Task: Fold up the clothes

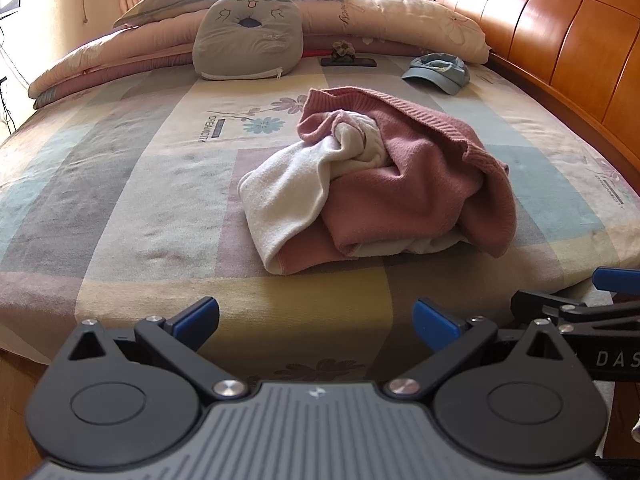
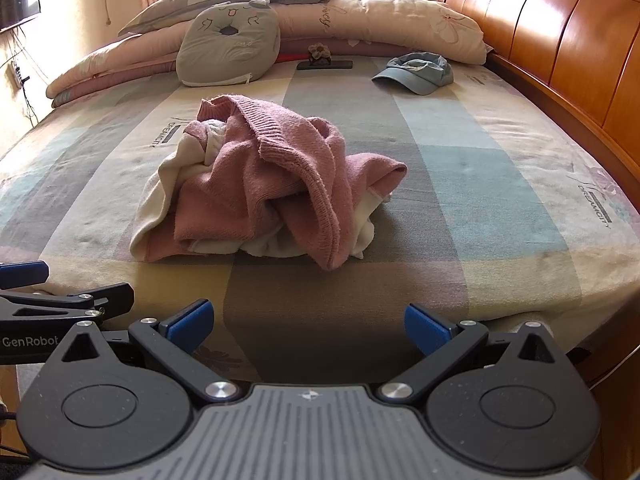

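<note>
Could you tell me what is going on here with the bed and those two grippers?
A person is holding a two-finger gripper in each hand at the near edge of the bed, about to fold clothes. The left gripper and the right gripper are both open and empty, short of the garment. A pink and white sweater lies crumpled in a heap mid-bed, not yet touched. Farther back sit a blue cap, a grey cushion and folded bedding.

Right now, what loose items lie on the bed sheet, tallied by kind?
Crumpled garments: 1, the pink and white sweater
Caps: 1, the blue cap
Cushions: 1, the grey face cushion
Phones: 1, the dark phone
Total: 4
</note>
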Available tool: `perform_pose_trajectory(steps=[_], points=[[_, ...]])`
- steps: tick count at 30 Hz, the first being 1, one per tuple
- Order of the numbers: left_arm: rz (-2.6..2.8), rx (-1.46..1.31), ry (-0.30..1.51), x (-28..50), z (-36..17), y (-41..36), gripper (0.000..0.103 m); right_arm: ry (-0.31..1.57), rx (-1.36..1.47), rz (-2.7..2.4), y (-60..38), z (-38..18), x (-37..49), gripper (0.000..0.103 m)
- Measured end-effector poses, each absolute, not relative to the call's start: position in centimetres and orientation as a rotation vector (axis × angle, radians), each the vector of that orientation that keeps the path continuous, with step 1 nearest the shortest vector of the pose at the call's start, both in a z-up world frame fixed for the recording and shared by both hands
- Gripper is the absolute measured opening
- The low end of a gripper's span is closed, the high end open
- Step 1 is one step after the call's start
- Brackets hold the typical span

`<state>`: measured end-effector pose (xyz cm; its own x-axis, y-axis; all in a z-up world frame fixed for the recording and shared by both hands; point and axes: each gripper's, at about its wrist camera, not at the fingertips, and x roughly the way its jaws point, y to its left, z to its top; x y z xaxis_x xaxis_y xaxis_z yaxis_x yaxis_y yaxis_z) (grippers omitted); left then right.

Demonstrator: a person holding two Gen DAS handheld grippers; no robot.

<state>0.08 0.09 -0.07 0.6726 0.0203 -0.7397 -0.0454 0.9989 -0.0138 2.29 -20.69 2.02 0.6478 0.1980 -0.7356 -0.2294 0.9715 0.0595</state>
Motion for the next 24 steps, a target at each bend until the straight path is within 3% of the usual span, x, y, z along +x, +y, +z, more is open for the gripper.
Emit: perform_pose_trajectory(steps=[24], points=[[0.052, -0.037, 0.834, 0.19, -0.17, 0.25, 0.102, 0.83, -0.051, 0.244, -20.47, 1.98, 2.44, 0.103]])
